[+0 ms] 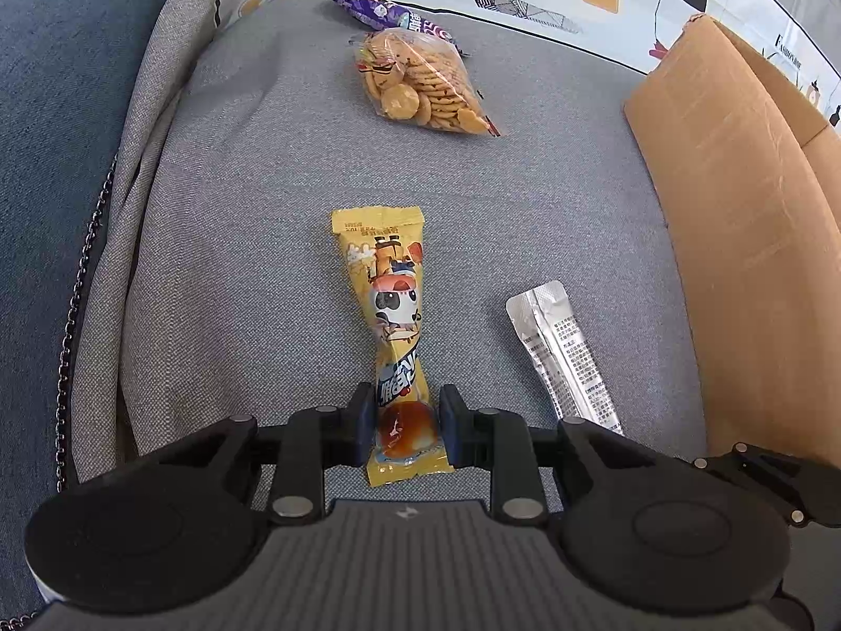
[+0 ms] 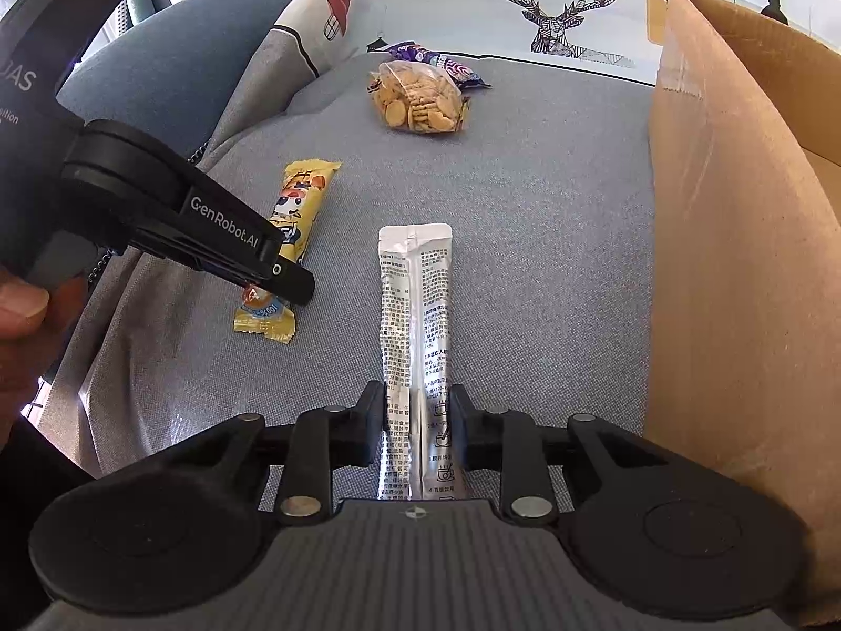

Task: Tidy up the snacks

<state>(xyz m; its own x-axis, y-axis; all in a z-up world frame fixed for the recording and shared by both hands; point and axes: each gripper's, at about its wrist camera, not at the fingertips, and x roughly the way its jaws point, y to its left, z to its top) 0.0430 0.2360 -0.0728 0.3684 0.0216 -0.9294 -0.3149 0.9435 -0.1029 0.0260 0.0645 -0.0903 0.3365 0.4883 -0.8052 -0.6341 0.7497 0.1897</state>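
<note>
Gripping tight, the left gripper (image 1: 403,423) has its dark pads pinched on the near end of a crinkly yellow snack packet (image 1: 391,310), glossy film with a cartoon print, lying lengthwise on the woven grey sofa cushion (image 1: 252,242). Over on the right, the right gripper (image 2: 416,420) is clamped on a slim silver foil sachet (image 2: 416,310), flat, printed with fine black text. Farther back, a clear bag of round biscuits (image 1: 420,87) sits touching a purple wrapper (image 1: 368,8) behind it. A plain brown cardboard box (image 2: 736,242) stands just right of the sachet, its wall upright. The right wrist view alone catches the left gripper from the side (image 2: 273,276), with its white lettering and a thumb (image 2: 23,305) at the edge. The left view alone shows the sachet's far end, beside the packet but apart from it.
</note>
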